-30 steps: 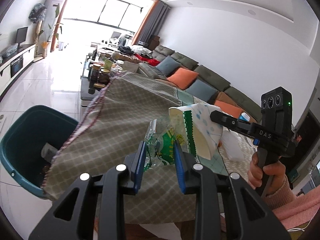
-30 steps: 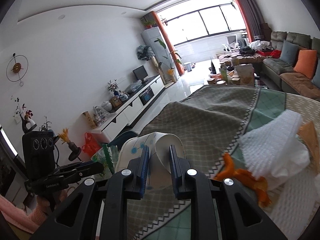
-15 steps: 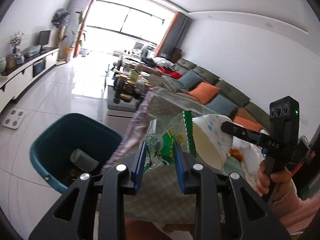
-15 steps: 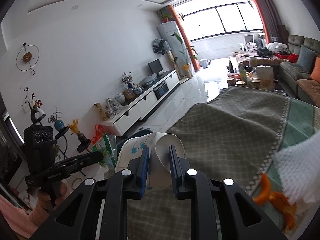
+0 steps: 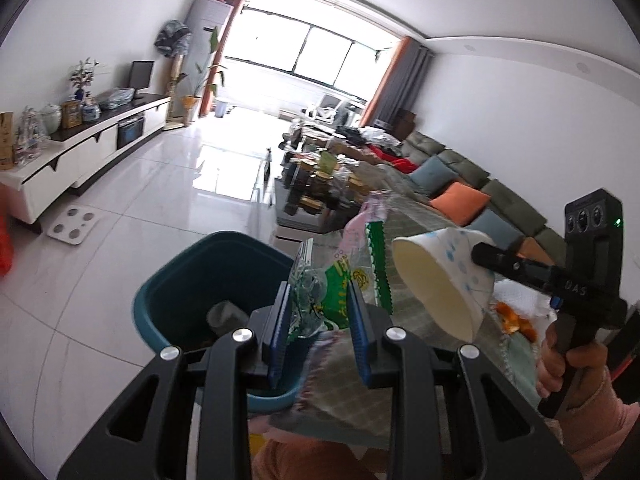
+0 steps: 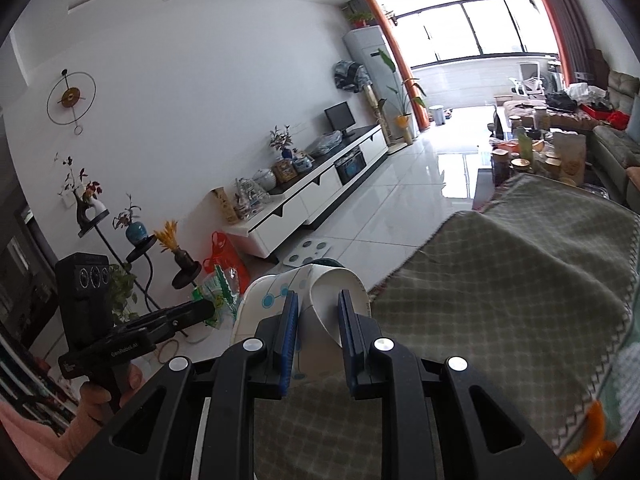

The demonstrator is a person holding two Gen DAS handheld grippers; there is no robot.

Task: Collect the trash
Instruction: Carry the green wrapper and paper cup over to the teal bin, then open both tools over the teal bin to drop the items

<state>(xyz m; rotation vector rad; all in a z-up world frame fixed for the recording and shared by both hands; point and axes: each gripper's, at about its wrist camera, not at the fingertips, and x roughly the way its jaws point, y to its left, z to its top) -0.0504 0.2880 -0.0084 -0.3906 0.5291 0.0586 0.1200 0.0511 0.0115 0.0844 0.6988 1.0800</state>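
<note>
**Wrapper and cup held over desk edge, bin below**

Your left gripper (image 5: 318, 328) jaws pinch a green snack wrapper (image 5: 340, 280); its print is unreadable. Your right gripper (image 6: 318, 330) jaws clamp a crushed paper cup (image 6: 320, 292), blue-dotted. "DAS" and "GenRobot.AI" show on the gripper bodies. The teal bin (image 5: 180, 292) on the floor is partly hidden; its contents are unclear.

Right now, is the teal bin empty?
Not empty: the teal bin holds a grey crumpled item at its bottom.
</note>
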